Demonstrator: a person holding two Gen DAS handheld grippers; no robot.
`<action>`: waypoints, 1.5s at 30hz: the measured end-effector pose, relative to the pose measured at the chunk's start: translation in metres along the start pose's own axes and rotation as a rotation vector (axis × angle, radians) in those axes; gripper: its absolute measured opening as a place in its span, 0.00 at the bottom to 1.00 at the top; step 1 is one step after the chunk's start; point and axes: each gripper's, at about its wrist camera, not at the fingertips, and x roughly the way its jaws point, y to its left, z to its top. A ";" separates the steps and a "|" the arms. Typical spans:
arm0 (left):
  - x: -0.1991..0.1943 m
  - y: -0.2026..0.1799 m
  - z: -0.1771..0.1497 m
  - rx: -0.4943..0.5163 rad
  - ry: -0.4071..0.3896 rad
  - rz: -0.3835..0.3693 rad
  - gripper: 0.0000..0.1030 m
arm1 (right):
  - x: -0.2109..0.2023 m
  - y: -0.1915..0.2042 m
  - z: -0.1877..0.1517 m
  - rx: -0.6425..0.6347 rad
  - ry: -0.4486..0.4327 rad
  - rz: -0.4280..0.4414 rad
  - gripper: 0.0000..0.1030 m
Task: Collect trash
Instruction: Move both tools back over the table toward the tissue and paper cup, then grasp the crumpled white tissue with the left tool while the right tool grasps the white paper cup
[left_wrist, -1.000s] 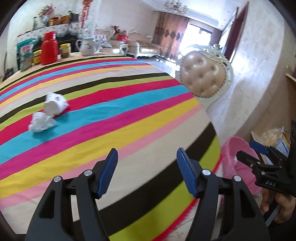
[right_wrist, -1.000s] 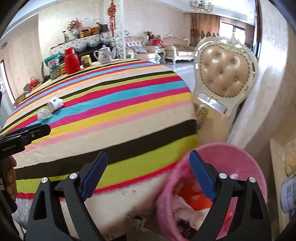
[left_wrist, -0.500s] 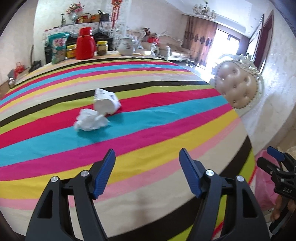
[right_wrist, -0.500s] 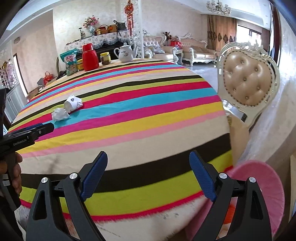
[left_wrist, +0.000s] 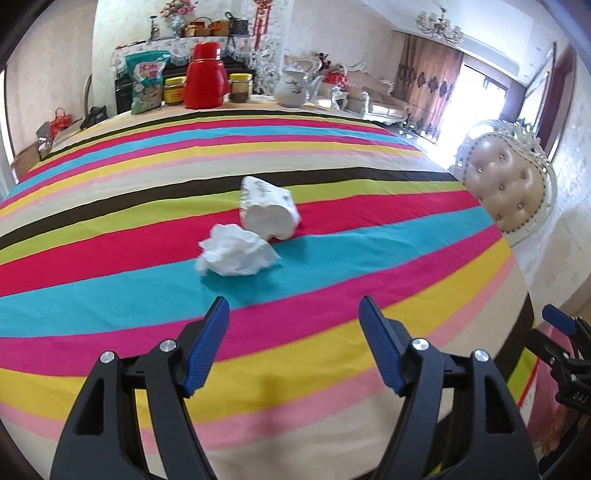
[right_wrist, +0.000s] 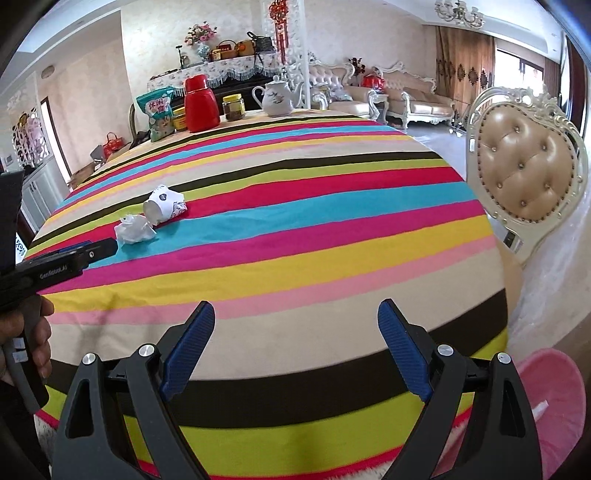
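Round desk (left_wrist: 110, 332) under a striped tablecloth in red, cyan, magenta, yellow, pink, cream, black and lime bands. Trash, two items, near the middle of the cloth: a crumpled white tissue (left_wrist: 236, 251) on the cyan stripe, no clear long axis; touching it on the far side, a crushed white paper cup (left_wrist: 267, 210) lying on its side across the red stripe, its long axis running from the near side toward the far side of the desk, its open mouth turned toward the left wrist camera and its base pointing away. In the right wrist view the same tissue (right_wrist: 135, 229) and cup (right_wrist: 164, 208) sit left of centre, the cup's mouth facing down-left. Left gripper (left_wrist: 293, 314): blue-padded fingers spread apart and empty, aimed at the tissue, just short of it and not touching; in the right wrist view it (right_wrist: 92, 249) enters from the left edge, held by a hand (right_wrist: 37, 332). Right gripper (right_wrist: 295, 314): fingers spread wide and empty, above the desk's near edge, well apart from the trash. Pink bin (right_wrist: 554, 398) beside the desk at lower right. Far edge of the desk: red thermos (left_wrist: 205, 75), snack bag (left_wrist: 147, 83), two jars, white teapot (left_wrist: 293, 86). Tufted chair (right_wrist: 528, 170) at the right.
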 end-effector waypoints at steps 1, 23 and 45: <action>0.003 0.005 0.002 -0.006 0.002 0.005 0.68 | 0.003 0.001 0.002 -0.003 0.003 0.003 0.82; 0.090 0.036 0.044 0.026 0.133 0.074 0.63 | 0.069 0.045 0.060 -0.057 0.001 0.080 0.82; 0.077 0.065 0.051 -0.021 0.119 0.112 0.16 | 0.129 0.132 0.112 -0.143 0.027 0.154 0.82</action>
